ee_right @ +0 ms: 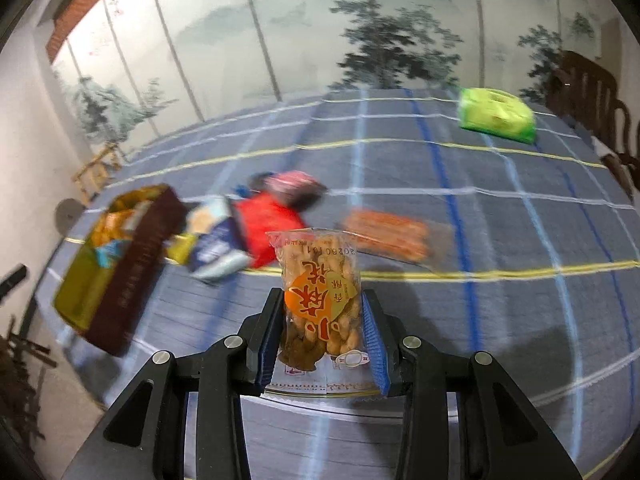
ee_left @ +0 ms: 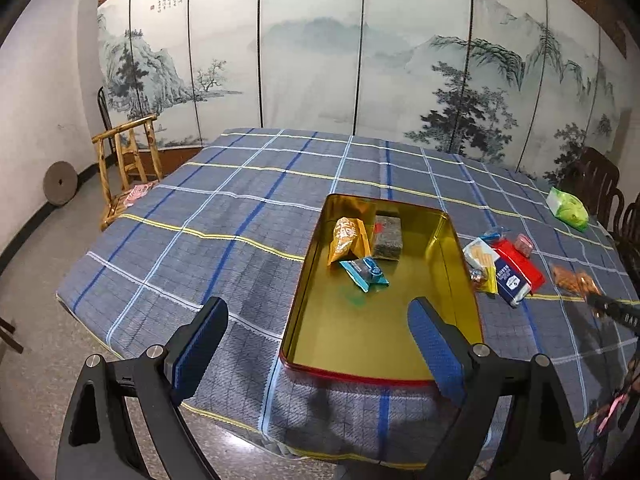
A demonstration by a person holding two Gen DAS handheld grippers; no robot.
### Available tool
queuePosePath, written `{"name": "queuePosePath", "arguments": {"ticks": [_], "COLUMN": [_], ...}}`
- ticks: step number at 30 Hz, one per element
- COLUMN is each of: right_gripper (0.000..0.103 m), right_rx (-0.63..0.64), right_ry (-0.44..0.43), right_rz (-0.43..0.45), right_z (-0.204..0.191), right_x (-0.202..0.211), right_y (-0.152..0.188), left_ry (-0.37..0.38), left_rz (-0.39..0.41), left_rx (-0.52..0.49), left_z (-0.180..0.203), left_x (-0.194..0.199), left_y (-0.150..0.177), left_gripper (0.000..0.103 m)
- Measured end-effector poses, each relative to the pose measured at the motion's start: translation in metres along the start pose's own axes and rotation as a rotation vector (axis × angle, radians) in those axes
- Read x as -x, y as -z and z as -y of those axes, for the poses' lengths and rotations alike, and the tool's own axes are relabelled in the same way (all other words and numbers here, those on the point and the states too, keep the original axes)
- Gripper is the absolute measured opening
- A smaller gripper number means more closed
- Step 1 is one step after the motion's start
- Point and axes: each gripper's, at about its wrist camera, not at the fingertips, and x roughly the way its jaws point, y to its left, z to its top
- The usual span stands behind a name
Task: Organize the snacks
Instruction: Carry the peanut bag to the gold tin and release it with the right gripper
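My right gripper (ee_right: 322, 294) is shut on a clear packet of fried dough twists (ee_right: 320, 280) with an orange label, held above the checked tablecloth. My left gripper (ee_left: 318, 312) stands open and empty over the near end of the gold tin (ee_left: 304, 280). The tin holds an orange packet (ee_left: 348, 238), a teal packet (ee_left: 366, 274) and a grey-green block (ee_left: 387, 236). A pile of snacks lies just right of the tin, with a red packet (ee_left: 520, 266) and a blue-and-white packet (ee_left: 510, 282). In the blurred right wrist view the tin (ee_right: 120, 272) is at the left.
An orange-red packet (ee_right: 386, 236) lies on the cloth beyond the held one. A green packet (ee_left: 570, 208) sits far right near dark chairs (ee_left: 600, 176). A wooden chair (ee_left: 128, 168) stands at the table's far left corner. A painted folding screen backs the table.
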Motion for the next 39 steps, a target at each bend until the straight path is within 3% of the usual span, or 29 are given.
{"name": "queuePosePath", "arguments": {"ticks": [10, 19, 26, 39], "right_gripper": [0.039, 0.039, 0.039, 0.039], "right_rx": [0.112, 0.228, 0.281, 0.317], "right_ry": [-0.239, -0.411, -0.432, -0.372], "right_rz": [-0.026, -0.127, -0.240, -0.322], "right_z": [-0.110, -0.219, -0.268, -0.293], "right_x": [-0.007, -0.051, -0.097, -0.131], "right_y": [-0.026, -0.034, -0.021, -0.012], "left_ry": [-0.001, -0.045, -0.076, -0.095], "left_rz": [-0.006, -0.023, -0.030, -0.068], "left_rx": [0.016, 0.025, 0.010, 0.008], "left_z": [-0.011, -0.026, -0.031, -0.040], "left_x": [0.009, 0.013, 0.013, 0.001], "left_y": [0.005, 0.011, 0.014, 0.018], "left_gripper": [0.089, 0.089, 0.089, 0.090]}}
